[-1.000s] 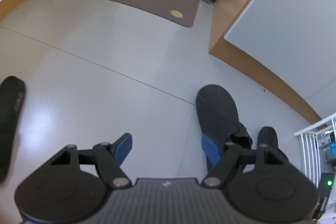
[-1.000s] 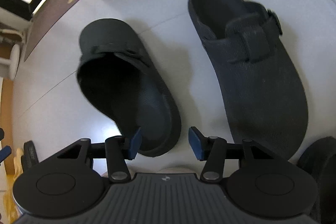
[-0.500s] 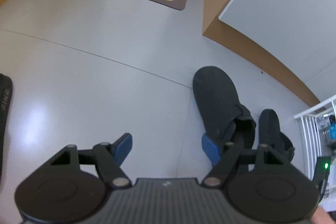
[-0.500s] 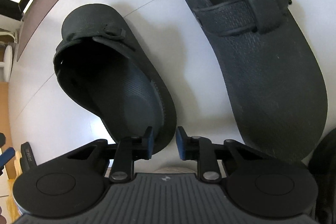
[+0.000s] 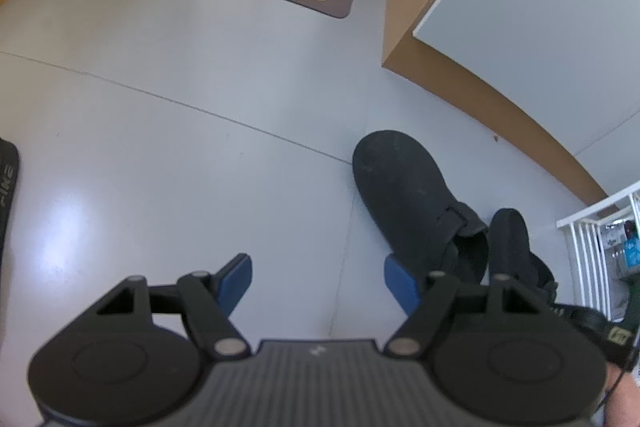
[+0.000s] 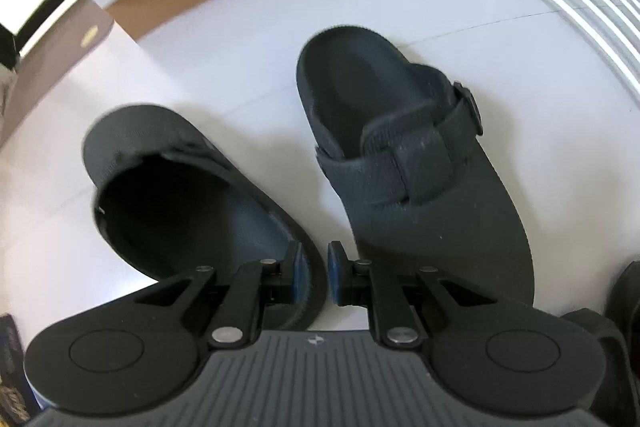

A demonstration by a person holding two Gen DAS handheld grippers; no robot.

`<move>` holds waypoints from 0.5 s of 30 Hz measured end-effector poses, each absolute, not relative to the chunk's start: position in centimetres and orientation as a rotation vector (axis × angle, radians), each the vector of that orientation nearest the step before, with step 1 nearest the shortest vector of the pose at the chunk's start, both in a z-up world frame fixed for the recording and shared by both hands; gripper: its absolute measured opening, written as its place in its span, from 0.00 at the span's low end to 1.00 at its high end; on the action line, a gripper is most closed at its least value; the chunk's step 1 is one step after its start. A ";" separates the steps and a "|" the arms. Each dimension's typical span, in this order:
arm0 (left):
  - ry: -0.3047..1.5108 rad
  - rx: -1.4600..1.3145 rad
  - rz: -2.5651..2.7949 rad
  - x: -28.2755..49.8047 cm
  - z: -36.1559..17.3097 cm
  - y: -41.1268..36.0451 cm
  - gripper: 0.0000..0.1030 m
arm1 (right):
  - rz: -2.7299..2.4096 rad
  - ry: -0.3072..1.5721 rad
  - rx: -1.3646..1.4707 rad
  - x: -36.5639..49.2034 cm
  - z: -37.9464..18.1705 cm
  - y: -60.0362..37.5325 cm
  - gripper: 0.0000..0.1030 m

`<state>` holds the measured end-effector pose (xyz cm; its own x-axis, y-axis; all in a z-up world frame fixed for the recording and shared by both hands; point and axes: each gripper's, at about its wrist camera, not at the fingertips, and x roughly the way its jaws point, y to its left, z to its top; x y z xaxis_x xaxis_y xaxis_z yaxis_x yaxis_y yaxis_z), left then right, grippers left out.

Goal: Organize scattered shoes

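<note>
At lower left of the right wrist view, the right gripper (image 6: 311, 277), jaws narrow and opening, pinches the stiff, light-looking clog (image 6: 192, 195) by its heel rim, seemingly the best hold.

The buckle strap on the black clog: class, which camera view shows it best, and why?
The right wrist view. There the buckle strap crosses the black clog close up, its buckle plain at the side. In the left wrist view that clog is a far sliver behind another clog, its strap not readable.
</note>
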<state>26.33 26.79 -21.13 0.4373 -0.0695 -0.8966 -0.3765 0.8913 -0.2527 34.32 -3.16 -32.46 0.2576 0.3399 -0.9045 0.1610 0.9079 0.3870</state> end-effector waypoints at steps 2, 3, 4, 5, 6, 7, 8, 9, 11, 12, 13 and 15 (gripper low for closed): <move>1.104 -0.453 0.198 26.5 -20.9 26.7 0.73 | 0.147 1.313 0.523 34.2 -32.2 -3.2 0.52; 1.101 -0.455 0.197 26.5 -20.8 26.6 0.73 | 0.162 1.310 0.570 34.0 -32.1 -3.1 0.53; 1.096 -0.455 0.194 26.5 -20.7 26.6 0.73 | 0.177 1.307 0.617 33.8 -32.0 -3.1 0.53; 1.093 -0.454 0.192 26.5 -20.6 26.6 0.73 | 0.192 1.303 0.664 33.7 -31.9 -3.0 0.53; 1.092 -0.451 0.190 26.4 -20.5 26.5 0.73 | 0.203 1.309 0.697 33.6 -32.0 -2.8 0.53; 1.092 -0.447 0.188 26.4 -20.5 26.5 0.73 | 0.210 1.312 0.715 33.6 -32.0 -2.7 0.53; 1.092 -0.444 0.187 26.4 -20.5 26.5 0.73 | 0.225 1.321 0.752 33.5 -32.1 -2.3 0.53; 1.092 -0.442 0.188 26.3 -20.5 26.6 0.73 | 0.237 1.333 0.778 33.5 -32.3 -2.0 0.53; 1.093 -0.442 0.194 26.3 -20.6 26.9 0.73 | 0.264 1.351 0.814 33.2 -32.5 -1.3 0.53; 1.091 -0.445 0.200 26.2 -20.6 27.2 0.73 | 0.270 1.362 0.833 33.2 -32.7 -0.8 0.53; 1.088 -0.449 0.208 26.1 -20.7 27.5 0.73 | 0.274 1.373 0.852 33.3 -32.9 -0.3 0.53; 1.088 -0.453 0.221 25.9 -20.8 27.8 0.73 | 0.285 1.397 0.897 32.7 -33.5 0.0 0.53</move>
<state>25.90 27.84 -20.80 0.4541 -0.0468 -0.8897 -0.3895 0.8877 -0.2455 32.69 -0.02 -33.55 0.2026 0.6598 -0.7236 0.3233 0.6524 0.6854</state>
